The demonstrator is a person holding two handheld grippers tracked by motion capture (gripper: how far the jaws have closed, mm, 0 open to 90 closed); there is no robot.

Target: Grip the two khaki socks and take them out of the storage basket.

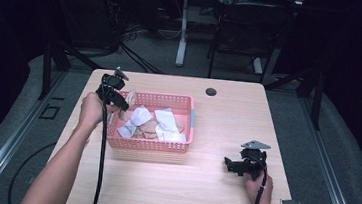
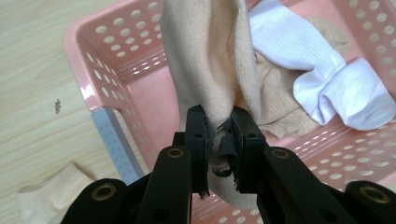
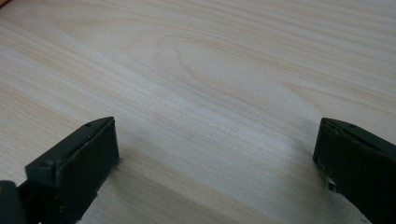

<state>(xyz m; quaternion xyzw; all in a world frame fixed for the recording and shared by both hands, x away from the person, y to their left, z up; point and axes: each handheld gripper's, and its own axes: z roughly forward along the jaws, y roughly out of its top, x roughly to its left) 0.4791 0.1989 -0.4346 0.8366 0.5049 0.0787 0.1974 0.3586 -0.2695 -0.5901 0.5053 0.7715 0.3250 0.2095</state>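
A pink perforated basket [image 1: 184, 101] stands left of the table's middle and holds white socks [image 1: 167, 121] and beige socks [image 1: 149, 128]. My left gripper [image 1: 127, 104] hovers over the basket's near-left corner, shut on a beige sock [image 2: 210, 56] that hangs from its jaws above the basket [image 2: 116, 70]. In the left gripper view, white socks [image 2: 327, 79] and another beige sock [image 2: 275, 93] lie inside. My right gripper [image 1: 227, 164] rests low over the bare table at the right, its jaws wide apart with nothing between them [image 3: 217, 158].
One more beige sock [image 2: 46, 191] lies on the table beside the basket's corner. A dark round hole [image 1: 211, 91] sits near the table's far edge. A small tag [image 1: 292, 203] lies at the near right corner. Chairs and desk legs stand beyond the table.
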